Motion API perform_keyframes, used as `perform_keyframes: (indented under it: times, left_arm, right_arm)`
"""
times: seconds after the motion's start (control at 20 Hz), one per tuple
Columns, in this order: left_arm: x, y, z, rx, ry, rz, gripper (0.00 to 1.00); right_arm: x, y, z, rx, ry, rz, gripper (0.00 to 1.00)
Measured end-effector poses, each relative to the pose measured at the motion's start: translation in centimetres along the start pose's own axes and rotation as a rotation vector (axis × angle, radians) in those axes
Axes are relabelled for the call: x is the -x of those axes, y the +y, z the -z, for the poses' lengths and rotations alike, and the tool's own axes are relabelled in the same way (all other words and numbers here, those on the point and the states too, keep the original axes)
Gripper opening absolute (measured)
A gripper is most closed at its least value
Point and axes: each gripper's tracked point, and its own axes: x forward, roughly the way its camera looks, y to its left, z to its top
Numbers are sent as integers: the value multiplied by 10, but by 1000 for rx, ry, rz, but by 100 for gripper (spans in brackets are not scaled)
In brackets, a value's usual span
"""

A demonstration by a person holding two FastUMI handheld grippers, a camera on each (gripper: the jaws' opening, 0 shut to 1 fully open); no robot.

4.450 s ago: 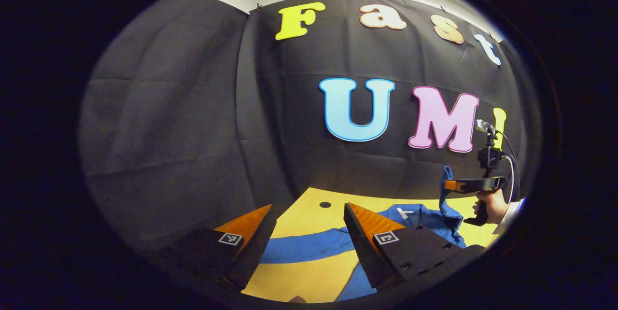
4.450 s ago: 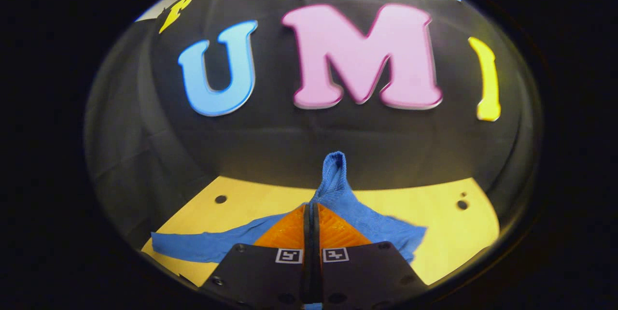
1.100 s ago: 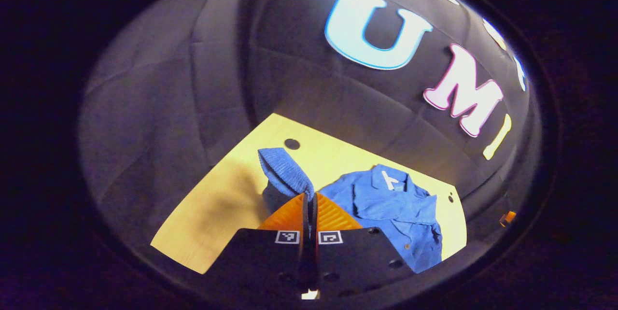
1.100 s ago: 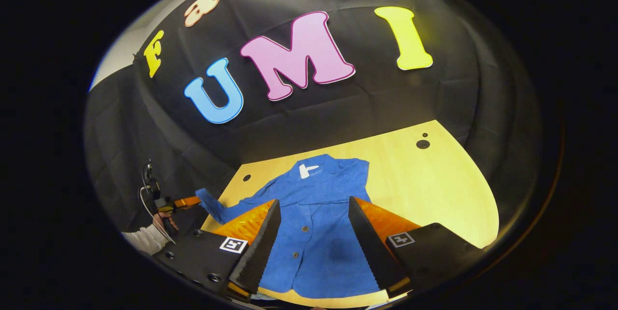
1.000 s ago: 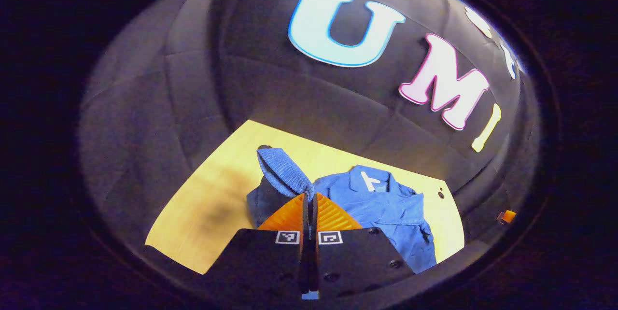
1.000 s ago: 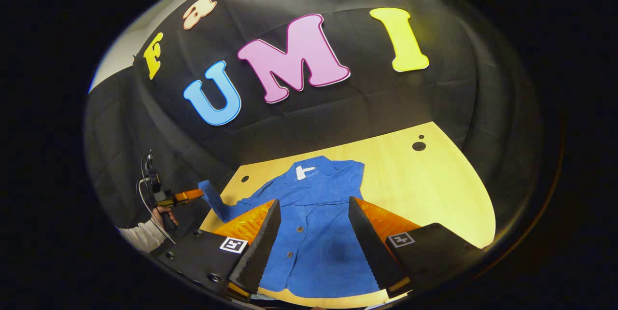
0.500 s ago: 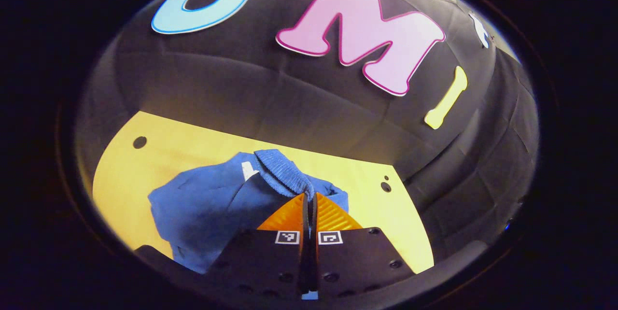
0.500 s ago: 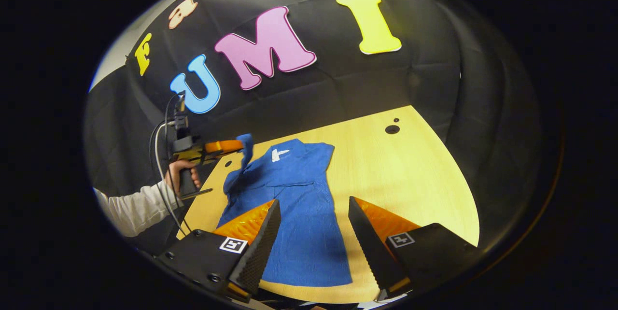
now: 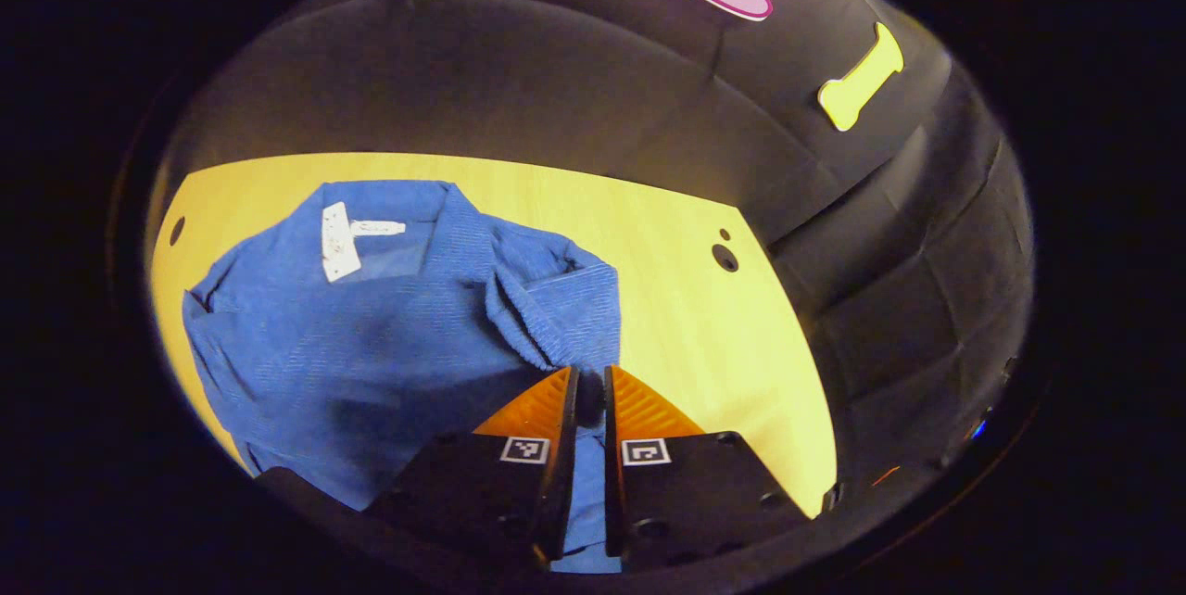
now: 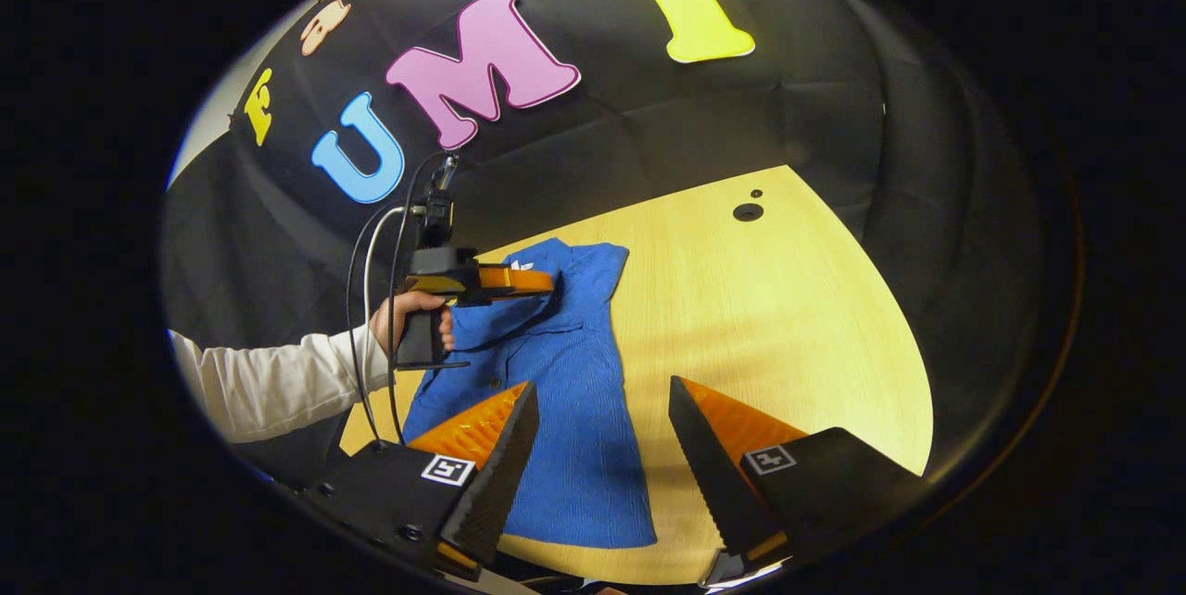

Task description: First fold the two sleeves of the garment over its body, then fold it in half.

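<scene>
Your left hand-held gripper (image 9: 589,391) has its fingers nearly together with a thin gap, the sleeve cuff (image 9: 556,322) lying just at their tips over the blue garment (image 9: 371,335) on the surface (image 9: 686,298). If cloth snags as you withdraw, the fold could drag open. Your right hand-held gripper (image 10: 598,433) hangs wide apart above the garment's hem, holding nothing.
</scene>
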Motion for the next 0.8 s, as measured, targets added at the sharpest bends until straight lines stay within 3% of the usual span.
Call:
perform_keyframes:
  times: [0.05,0.15,0.2,0.25,0.4,0.65,0.7,0.75,0.8]
  left_arm:
    - [9,-7,-3,2,-9,35,15]
    - [30,-20,-10,-39,-28,28,54]
    - [46,-22,-8,-65,-25,-13,71]
    - [50,-17,0,-81,-19,-49,72]
    - [99,16,38,-53,23,-214,86]
    - [213,66,140,34,-25,-390,85]
    - [234,81,165,56,-4,-440,85]
    - [251,102,192,70,21,-497,85]
    - [267,122,217,88,47,-551,86]
  right_arm:
    - [-2,-3,1,3,10,-1,90]
    - [-6,-7,4,2,32,-4,90]
    - [-8,-8,8,1,43,-4,90]
    - [-13,-10,12,-1,60,-2,90]
    - [-32,-9,39,-10,142,1,90]
    - [-52,4,82,20,257,0,91]
    - [-54,4,91,25,284,5,80]
    - [-56,4,100,27,308,17,91]
    - [-56,4,107,28,329,26,82]
